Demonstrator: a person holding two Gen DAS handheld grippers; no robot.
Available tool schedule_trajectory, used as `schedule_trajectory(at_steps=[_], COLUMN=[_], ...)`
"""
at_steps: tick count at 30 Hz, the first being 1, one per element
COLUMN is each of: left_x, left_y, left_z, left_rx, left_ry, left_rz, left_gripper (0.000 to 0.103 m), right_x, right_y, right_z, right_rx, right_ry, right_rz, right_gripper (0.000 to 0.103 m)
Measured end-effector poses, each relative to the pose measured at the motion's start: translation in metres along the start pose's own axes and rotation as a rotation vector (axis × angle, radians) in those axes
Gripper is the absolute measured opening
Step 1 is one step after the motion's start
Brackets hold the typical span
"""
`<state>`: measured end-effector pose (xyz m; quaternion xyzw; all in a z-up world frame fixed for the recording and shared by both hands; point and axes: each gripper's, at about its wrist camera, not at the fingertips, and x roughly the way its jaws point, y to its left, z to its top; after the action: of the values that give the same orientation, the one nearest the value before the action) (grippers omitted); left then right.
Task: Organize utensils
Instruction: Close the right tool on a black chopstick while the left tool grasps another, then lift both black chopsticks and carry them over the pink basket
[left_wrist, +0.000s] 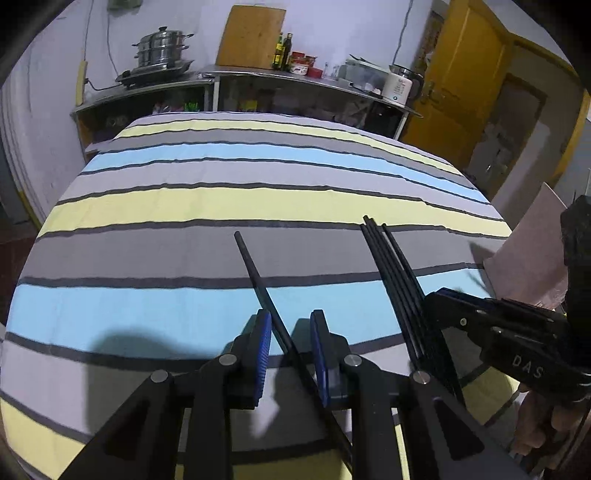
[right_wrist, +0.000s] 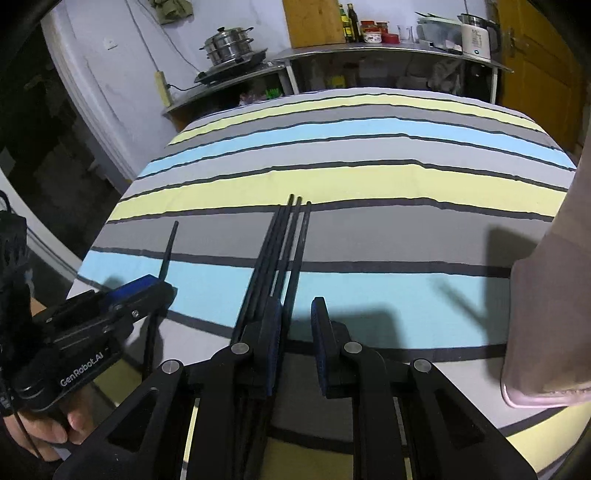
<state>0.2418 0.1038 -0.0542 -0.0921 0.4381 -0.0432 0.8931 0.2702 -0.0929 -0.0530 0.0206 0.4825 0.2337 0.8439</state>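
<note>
The left gripper, black with ribbed blue pads, stands with its jaws apart around a single thin black chopstick; the stick runs between the pads, seemingly nearer the right one, with clear space on the left side, so it does not look clamped. The right gripper is likewise parted: a bundle of slim black chopsticks lies against its left pad and partly outside that finger, while the right pad stands well apart from it. Whether the pads press anything cannot be told for certain, but neither pair looks closed on its load.

The main risk, as a judgement, is slipping. The sticks are smooth, hard and narrow, tapering to fine tips, and those in the bundle already splay slightly at the far ends. If the right jaws close, only the sticks lying inside them may be caught, and the rest could be pushed aside or roll away. The single stick sits skewed between the left pads, so a closing pinch could pivot it, not seat it.

Both sets lie on the striped cloth-covered table, in grey, pale blue and yellow bands, toward its near edge, the single stick just left of the bundle. The fabric is soft and a little wrinkled, which should damp rolling but may snag a tip. A pale pink boxy container stands at the table's near right corner, probably where the sticks belong
</note>
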Motion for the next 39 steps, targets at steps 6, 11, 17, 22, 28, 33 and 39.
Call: schedule_trajectory(at_steps=[6, 11, 17, 22, 28, 33, 39], left_x=[0.002, 0.004, 0.013, 0.019, 0.020, 0.012, -0.025], left_y=[-0.004, -0.001, 0.005, -0.005, -0.012, -0.004, -0.011], left_z=[0.001, 0.005, 0.016, 0.022, 0.022, 0.023, 0.024], left_rx=[0.018, -0.014, -0.093, -0.060, -0.015, -0.054, -0.053], left_ry=[0.005, 0.021, 0.048, 0.053, 0.055, 0.065, 0.010], left_rz=[-0.041, -0.075, -0.081, -0.020, 0.056, 0.012, -0.032], left_gripper=[0.021, 0.021, 0.021, 0.021, 0.008, 0.005, 0.005], right_x=[-0.007, -0.009, 0.004, 0.010, 0.010, 0.001, -0.034], right_y=[-0.009, -0.011, -0.006, -0.005, -0.005, -0.005, 0.003], right_z=[-0.005, 0.001, 0.015, 0.022, 0.021, 0.018, 0.014], right_rx=[-0.012, 0.003, -0.002, -0.013, -0.014, 0.003, -0.011], right_ry=[0.001, 0.021, 0.028, 0.029, 0.030, 0.033, -0.026], right_rz=[-0.017, -0.049, -0.082, -0.111, -0.115, -0.069, -0.032], right_gripper=[0.017, 0.017, 0.017, 0.016, 0.009, 0.005, 0.005])
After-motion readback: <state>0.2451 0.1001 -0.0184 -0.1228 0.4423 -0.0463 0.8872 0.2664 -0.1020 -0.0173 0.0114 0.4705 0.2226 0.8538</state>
